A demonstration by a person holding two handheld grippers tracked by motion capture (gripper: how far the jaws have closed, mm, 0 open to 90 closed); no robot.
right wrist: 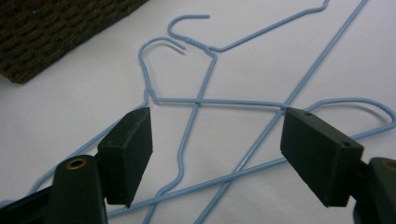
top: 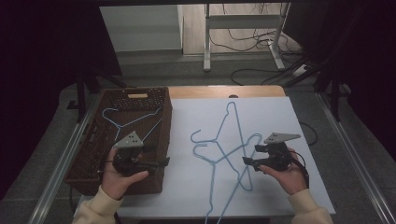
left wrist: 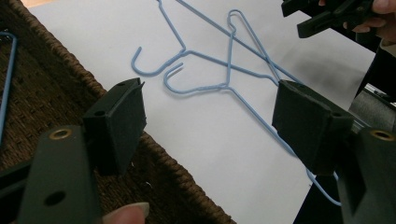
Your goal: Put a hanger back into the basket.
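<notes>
high view, table: a white sheet (top: 280, 121) covers the tabletop, with a strip of bare wood along the far edge.
high view, basket: a dark woven basket (top: 159, 140) stands on the left side of the table, its long side running from the near edge toward the far one.
high view, hanger in basket: one blue wire hanger (top: 122, 120) lies inside the basket, toward its far end.
high view, hangers on sheet: two blue wire hangers (top: 229, 151) lie crossed over each other in the middle of the sheet, hooks pointing toward the basket, one long wire reaching the near edge.
high view, left gripper (top: 161, 163): held over the near right part of the basket, jaws pointing toward the middle of the table, nothing in them.
high view, right gripper (top: 247, 161): held over the right half of the sheet, tips just beside the crossed hangers.
left gripper view, claw: jaws released, spread wide with nothing between them; one sits over the basket's rim (left wrist: 154, 144), the other over the white sheet, the two hooks lying beyond.
left gripper view, other tool: the right gripper shows at the top right corner.
right gripper view, claw: jaws released and wide apart, above the crossed wires of the hangers without pinching them; a corner of the basket shows at top left.
</notes>
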